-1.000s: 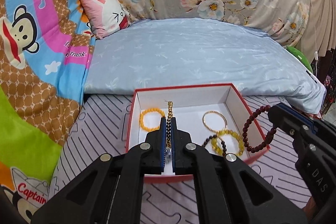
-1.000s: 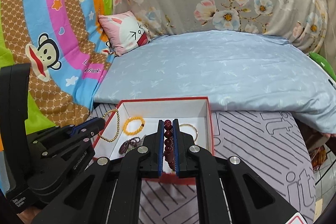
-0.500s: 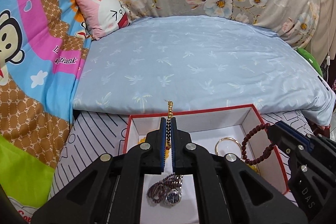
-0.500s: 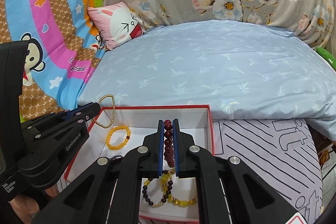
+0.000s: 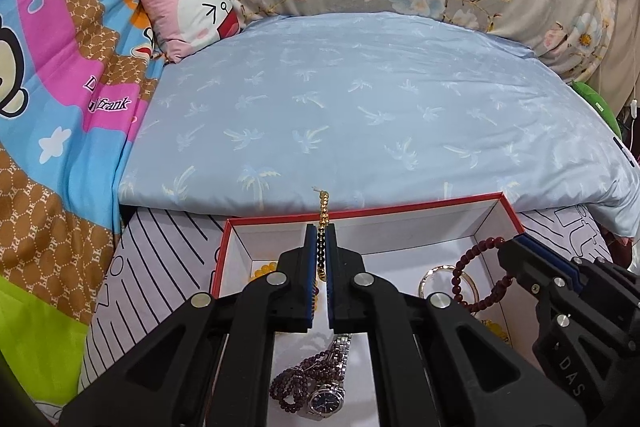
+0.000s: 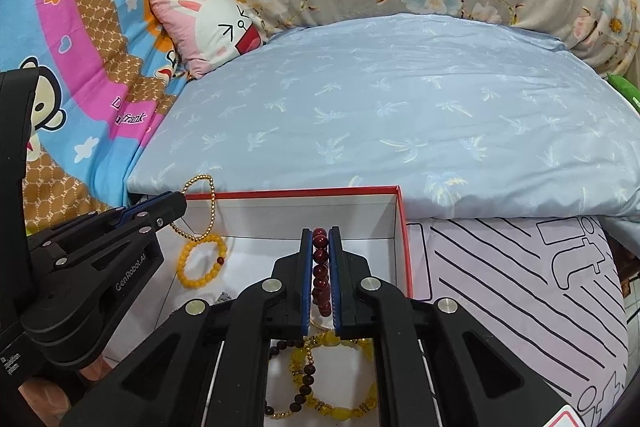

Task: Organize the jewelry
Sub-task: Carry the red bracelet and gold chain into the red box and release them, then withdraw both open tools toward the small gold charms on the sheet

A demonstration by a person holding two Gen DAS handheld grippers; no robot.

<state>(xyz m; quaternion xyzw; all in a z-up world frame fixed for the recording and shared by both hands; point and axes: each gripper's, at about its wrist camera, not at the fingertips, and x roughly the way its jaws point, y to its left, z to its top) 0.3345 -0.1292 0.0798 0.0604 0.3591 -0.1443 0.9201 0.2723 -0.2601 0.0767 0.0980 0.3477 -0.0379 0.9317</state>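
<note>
While both grippers are hovering over the red-rimmed box (image 5: pixel 508 205), the left gripper (image 5: pixel 319 259) is pinching a gold bead bracelet (image 6: pixel 200 207) above the box's far left corner, and the right gripper (image 6: pixel 321 267) is clamping a dark red bead bracelet (image 5: pixel 476 277) over the box's right side. Inside the box, an orange bracelet (image 6: pixel 202 261) and a watch (image 5: pixel 326 393) are lying on the white floor.
</note>
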